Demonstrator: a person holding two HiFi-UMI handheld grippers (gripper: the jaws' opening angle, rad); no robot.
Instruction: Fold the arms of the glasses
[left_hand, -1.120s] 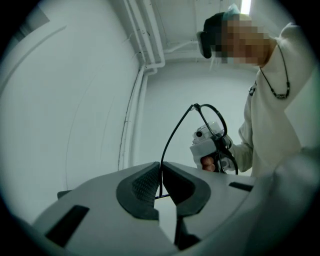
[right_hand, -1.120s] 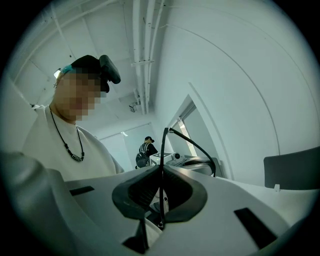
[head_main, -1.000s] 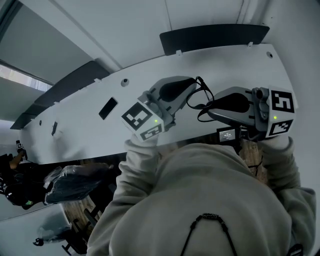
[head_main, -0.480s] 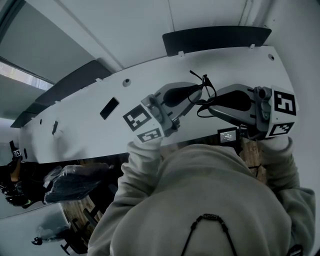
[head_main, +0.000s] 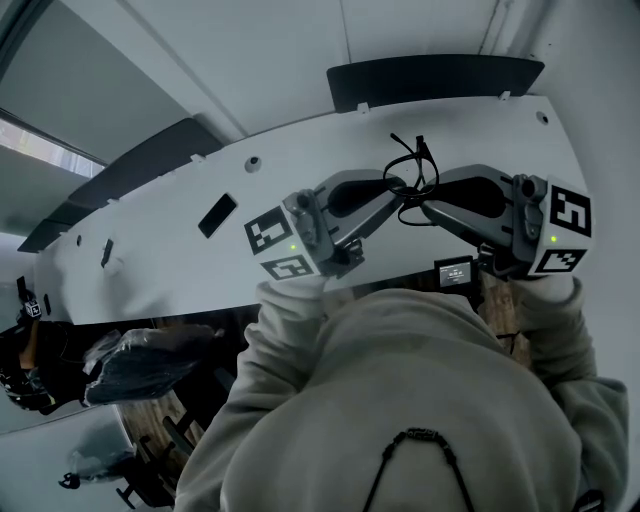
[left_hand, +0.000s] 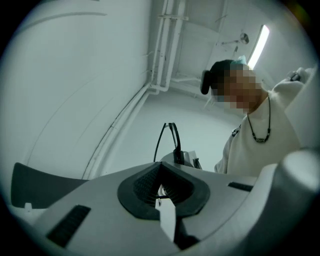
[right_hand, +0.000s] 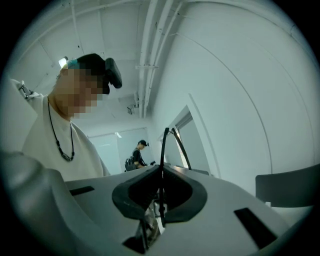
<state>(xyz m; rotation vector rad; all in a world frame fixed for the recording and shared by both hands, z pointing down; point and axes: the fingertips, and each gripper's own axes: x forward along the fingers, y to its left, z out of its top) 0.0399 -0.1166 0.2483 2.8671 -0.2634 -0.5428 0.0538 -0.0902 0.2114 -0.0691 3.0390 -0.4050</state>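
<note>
Clamping glasses (right_hand: 163, 150) in right gripper (right_hand: 161, 172), left gripper (left_hand: 161, 167) closed beside

Legible text: we find none. Square black-and-white code markers on the left marker cube (head_main: 276, 233) and right marker cube (head_main: 566, 212). Small dark label (head_main: 455, 270) below the table edge: print too small for us to read.

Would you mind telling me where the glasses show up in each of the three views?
Head view: the glasses are upper centre, above the white table.
Left gripper view: glasses at centre, rising just beyond the fingers.
Right gripper view: glasses at centre, standing up from between the fingers.
Shared landmark: the person's pale sweatshirt, at the bottom, right and left respectively.
</note>
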